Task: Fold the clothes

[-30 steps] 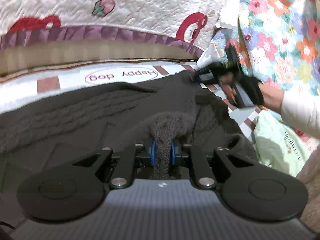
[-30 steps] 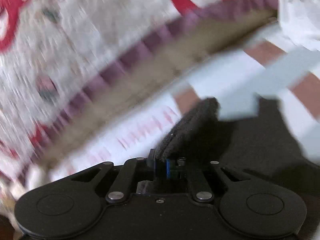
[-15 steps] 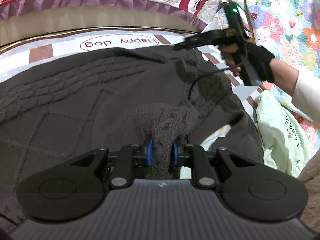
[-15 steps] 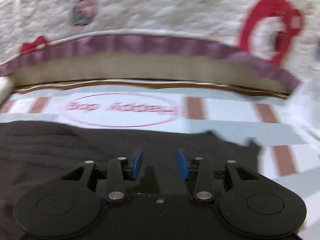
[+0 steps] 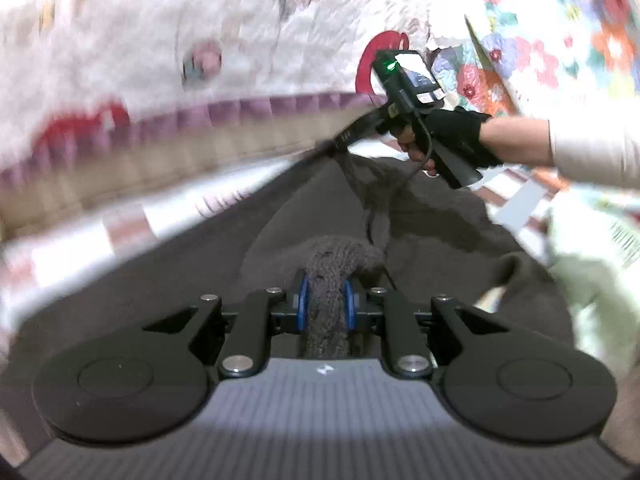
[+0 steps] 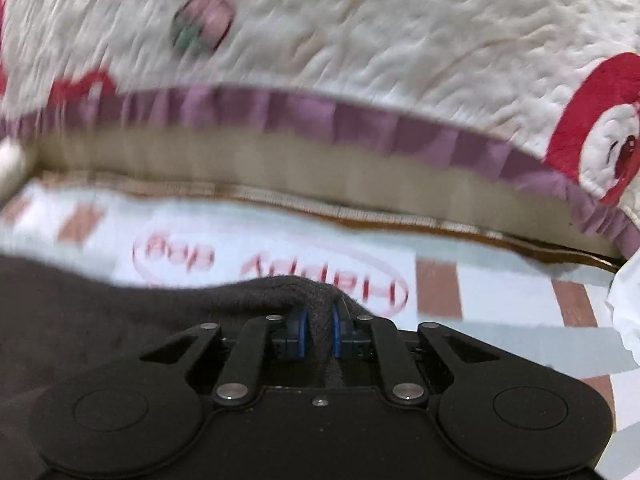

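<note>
A dark grey cable-knit sweater lies spread over a white sheet with brown squares. My left gripper is shut on a bunched fold of its knit, which bulges up between the blue pads. In the left wrist view the right gripper reaches the sweater's far edge, carried by a hand in a black fingerless glove. Seen from the right wrist, my right gripper is shut on a ridge of the sweater at that far edge.
A white quilted cover with red prints and a purple frill hangs over the back of the sheet. The sheet carries a red "Happy dog" oval. A floral fabric stands at the right, with a pale green bag below it.
Half a second ago the right gripper was open over the sweater's far edge; it has now shut on that edge. The left gripper keeps its fold, and both views are blurred by motion.
</note>
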`<state>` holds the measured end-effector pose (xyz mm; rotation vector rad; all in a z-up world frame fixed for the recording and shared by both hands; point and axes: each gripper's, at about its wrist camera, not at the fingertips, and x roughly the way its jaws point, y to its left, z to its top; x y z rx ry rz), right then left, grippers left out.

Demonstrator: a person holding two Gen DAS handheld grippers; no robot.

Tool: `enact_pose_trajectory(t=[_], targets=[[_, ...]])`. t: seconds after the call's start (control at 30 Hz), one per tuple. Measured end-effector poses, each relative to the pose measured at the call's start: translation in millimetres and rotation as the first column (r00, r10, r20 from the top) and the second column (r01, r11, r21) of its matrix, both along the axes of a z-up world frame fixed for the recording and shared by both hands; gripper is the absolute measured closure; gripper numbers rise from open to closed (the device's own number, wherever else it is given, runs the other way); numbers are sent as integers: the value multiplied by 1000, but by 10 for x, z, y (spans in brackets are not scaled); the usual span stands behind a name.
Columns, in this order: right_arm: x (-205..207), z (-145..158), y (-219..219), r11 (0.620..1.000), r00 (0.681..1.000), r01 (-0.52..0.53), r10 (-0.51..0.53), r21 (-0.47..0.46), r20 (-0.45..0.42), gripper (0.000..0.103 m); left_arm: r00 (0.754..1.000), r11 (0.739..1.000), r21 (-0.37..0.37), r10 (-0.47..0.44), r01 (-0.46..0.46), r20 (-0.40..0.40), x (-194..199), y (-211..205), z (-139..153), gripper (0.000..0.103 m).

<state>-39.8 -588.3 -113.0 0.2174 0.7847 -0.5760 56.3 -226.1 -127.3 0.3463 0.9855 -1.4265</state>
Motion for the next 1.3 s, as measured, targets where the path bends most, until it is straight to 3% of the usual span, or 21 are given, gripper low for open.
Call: enact_pose_trajectory(t=[0.03, 0.1, 0.2, 0.33, 0.4, 0.47, 0.53, 0.57, 0.7, 0.77, 0.93, 1.0, 1.07, 1.17, 1.23, 1.3], targets=[[44, 12, -20, 1000, 1000, -1, 1, -2, -3, 90, 1000, 1000, 1, 11, -11, 3, 31, 14, 1, 85], [118, -51, -40, 1000, 999, -8, 7, -22, -44, 90, 999, 999, 4, 34, -34, 8, 94, 41, 4, 68], [210, -220, -110, 1000, 995, -9, 9, 0, -97, 90, 998, 998, 7, 68, -68, 15, 189, 82, 9, 64], [266, -309, -142, 1000, 997, 21, -19, 16, -73, 84, 991, 991, 4, 130, -130, 16, 349, 149, 31, 48], [198, -285, -163, 998, 999, 31, -30, 52, -24, 81, 975, 975, -14, 222, -222, -22, 543, 228, 76, 47], [61, -232, -188, 996, 998, 44, -48, 80, 44, 71, 958, 959, -25, 279, -282, -69, 677, 299, 80, 47], [-135, -189, -222, 991, 991, 81, -91, 106, 99, 52, 944, 947, -21, 318, -321, -88, 751, 330, 67, 47], [-254, -188, -237, 987, 985, 107, -122, 124, 121, 49, 942, 945, -17, 325, -328, -87, 760, 333, 61, 47], [-499, -211, -172, 981, 981, 111, -134, 159, 140, 43, 953, 955, 16, 295, -295, -73, 698, 206, -13, 44], [-594, -216, -149, 970, 973, 87, -131, 226, 189, 42, 956, 958, 24, 288, -287, -55, 667, 157, -52, 44], [-839, -249, -229, 893, 919, 61, -225, 445, 324, 41, 963, 963, 45, 268, -267, -8, 587, 35, -151, 44], [-860, -273, -204, 883, 923, 98, -253, 459, 289, 41, 966, 964, 53, 259, -260, 11, 556, -14, -190, 42], [-799, -301, -109, 908, 955, 129, -222, 399, 197, 41, 968, 966, 62, 251, -252, 29, 524, -63, -230, 39], [-744, -390, 39, 929, 972, 185, -220, 320, 77, 41, 971, 970, 65, 228, -233, 78, 469, -178, -265, 34], [-770, -450, 66, 918, 964, 235, -261, 320, 41, 41, 974, 970, 85, 227, -227, 14, 512, -249, -340, 34], [-836, -513, 59, 897, 955, 254, -292, 361, 55, 40, 956, 959, 113, 271, -258, -116, 610, -252, -458, 34]])
